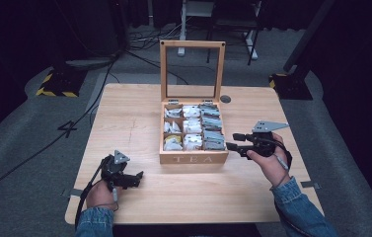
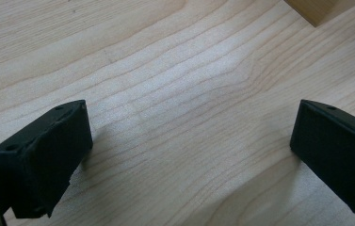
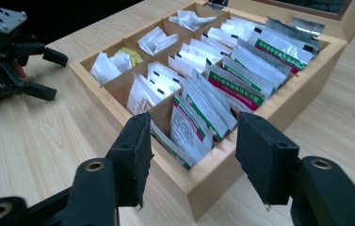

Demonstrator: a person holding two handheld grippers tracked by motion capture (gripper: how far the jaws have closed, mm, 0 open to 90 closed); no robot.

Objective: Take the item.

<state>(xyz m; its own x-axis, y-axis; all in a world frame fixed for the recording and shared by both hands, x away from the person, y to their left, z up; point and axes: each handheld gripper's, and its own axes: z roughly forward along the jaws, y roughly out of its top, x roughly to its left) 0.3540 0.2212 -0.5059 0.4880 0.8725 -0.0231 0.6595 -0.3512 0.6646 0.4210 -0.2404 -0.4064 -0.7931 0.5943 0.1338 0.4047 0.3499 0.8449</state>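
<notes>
Tea box (image 1: 193,158) sits centre frame in the high view, lid up. Right gripper (image 1: 237,141) hovers beside its right wall, jaws parted, empty. Left gripper (image 1: 138,177), lower left, is open over bare table (image 1: 124,108).

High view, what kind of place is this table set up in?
Probably a recording studio or lab rather than a home: black curtains surround the wooden table, cables run across the grey carpet, and stand bases with yellow-black hazard tape sit behind it. An open tea box rests on the table.
</notes>
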